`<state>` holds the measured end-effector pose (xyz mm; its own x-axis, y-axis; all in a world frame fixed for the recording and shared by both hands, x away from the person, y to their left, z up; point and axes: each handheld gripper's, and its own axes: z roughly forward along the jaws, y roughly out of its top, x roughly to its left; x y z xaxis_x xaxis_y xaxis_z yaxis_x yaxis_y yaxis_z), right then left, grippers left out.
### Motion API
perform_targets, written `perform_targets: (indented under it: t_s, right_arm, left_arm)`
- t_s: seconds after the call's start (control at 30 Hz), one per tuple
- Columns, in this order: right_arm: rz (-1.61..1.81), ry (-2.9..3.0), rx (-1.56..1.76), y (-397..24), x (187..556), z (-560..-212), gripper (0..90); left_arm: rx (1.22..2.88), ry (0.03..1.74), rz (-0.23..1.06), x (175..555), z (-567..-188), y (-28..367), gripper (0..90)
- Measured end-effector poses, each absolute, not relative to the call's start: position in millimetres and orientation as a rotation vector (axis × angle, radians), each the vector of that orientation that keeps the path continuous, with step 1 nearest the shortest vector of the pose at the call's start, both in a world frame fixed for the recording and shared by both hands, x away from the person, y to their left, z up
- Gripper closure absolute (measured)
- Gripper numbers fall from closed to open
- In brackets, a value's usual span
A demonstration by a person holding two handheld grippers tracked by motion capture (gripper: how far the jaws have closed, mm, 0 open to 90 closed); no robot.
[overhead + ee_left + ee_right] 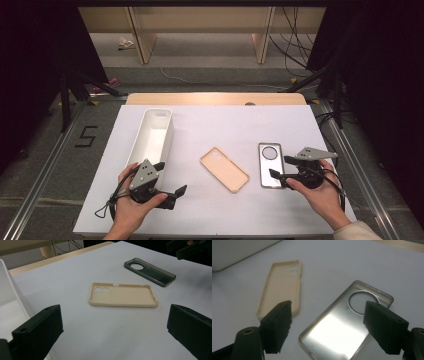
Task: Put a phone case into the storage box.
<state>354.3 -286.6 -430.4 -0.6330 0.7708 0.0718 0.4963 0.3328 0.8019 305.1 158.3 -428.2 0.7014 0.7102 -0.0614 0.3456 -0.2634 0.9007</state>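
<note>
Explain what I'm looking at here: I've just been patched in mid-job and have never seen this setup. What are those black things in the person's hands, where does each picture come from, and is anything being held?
No robot arm here: a person holds a hand-held tool with two black jaws in each hand. The wide picture looks down from above the person's side; the left gripper is at its left, the right gripper at its right. The other two pictures come from cameras riding on each gripper, looking along its jaws.

On the white table lie a long white plastic bin, a beige soft phone case lying inside-up in the middle, and a dark see-through phone case with a round camera hole to the right.

Both grippers have their jaws open and hold nothing. The right one hovers at the near end of the dark case, its jaws either side of it in its own view; the left one points at the beige case from beside the bin.
</note>
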Motion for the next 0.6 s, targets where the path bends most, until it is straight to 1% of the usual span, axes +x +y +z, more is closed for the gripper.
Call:
perform_targets:
  t_s: [0.6]
  right_arm:
    - [1.193,2.274,1.104,-297.1,363.2,-429.7,29.2]
  left_arm:
    - [1.869,0.814,0.442,310.6,-428.3,158.8,0.0]
